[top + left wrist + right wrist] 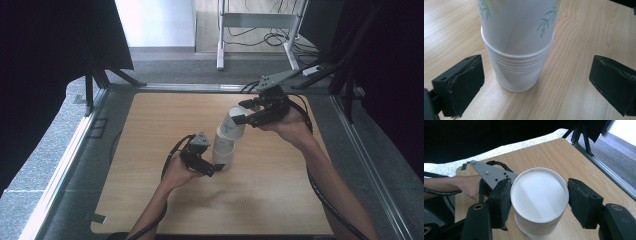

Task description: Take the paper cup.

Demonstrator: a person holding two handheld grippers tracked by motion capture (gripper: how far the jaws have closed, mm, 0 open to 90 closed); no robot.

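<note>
right tool: (pixel 539 202) jaws clamped on the top paper cup (pixel 231 123), which is upside down and tilted, its mouth over the stack
left tool: (pixel 534 85) jaws apart, either side of the paper cup stack (pixel 517 72), not touching it
stack: upside down on the wooden bench (pixel 165 120), near its middle
progress: judged mid-step, top cup either coming off or going on, can't tell which; stack not yet braced
pose: right hand (pixel 292 125) reaches in from the far right, left hand (pixel 175 172) low beside the stack base

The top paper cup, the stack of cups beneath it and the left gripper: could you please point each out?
top paper cup (pixel 539 195), right gripper view, its white base.
stack of cups (pixel 517 75), left gripper view, ribbed rims.
left gripper (pixel 216 170), high view, between its fingertips.
</note>
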